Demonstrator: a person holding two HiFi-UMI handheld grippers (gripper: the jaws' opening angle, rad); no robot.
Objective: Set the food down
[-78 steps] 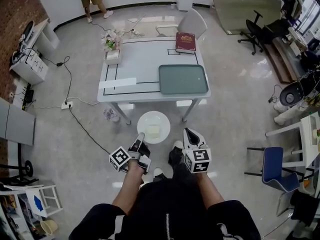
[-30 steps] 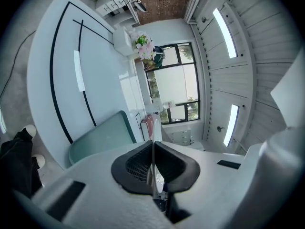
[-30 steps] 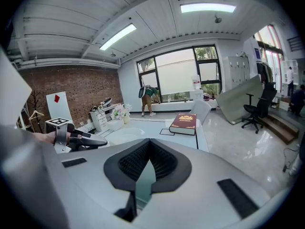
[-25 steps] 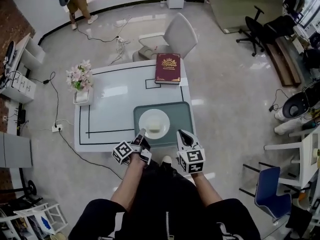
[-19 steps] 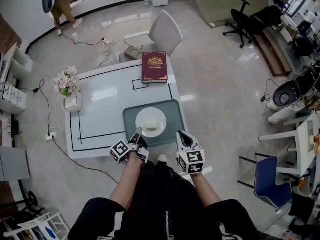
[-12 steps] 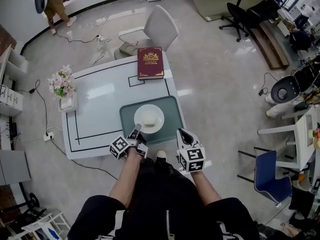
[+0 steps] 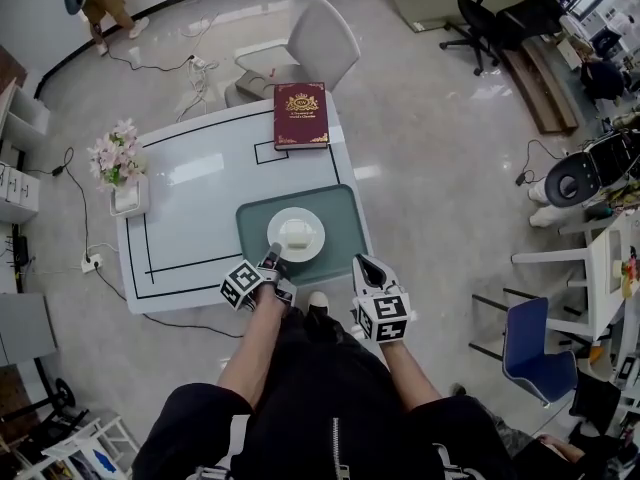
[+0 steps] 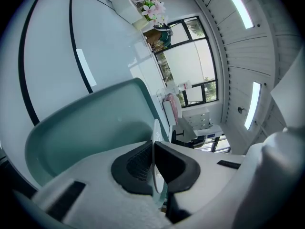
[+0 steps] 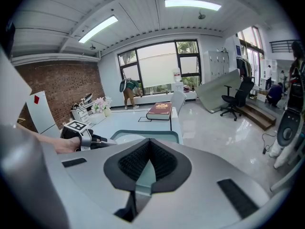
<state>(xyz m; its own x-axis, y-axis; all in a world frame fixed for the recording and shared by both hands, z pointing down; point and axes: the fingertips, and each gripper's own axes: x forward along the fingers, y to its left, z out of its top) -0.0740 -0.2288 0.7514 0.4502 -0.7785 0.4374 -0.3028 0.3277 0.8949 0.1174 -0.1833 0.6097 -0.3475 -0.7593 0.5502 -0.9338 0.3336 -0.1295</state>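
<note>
A white plate with a pale block of food on it hangs over the middle of the green tray, near the front right of the white table. My left gripper is shut on the plate's near rim. In the left gripper view the rim stands edge-on between the black pads, with the tray close below. Whether the plate touches the tray I cannot tell. My right gripper hangs at the table's front right corner, shut and empty, beside the tray.
A red book lies at the table's far edge and a flower vase stands at its left edge. A white chair stands behind the table. A blue chair is at the right. Cables run over the floor at the left.
The table and tray have drawn a little nearer and lower in the head view. The plate stays in my left gripper over the tray. The right gripper holds its place.
</note>
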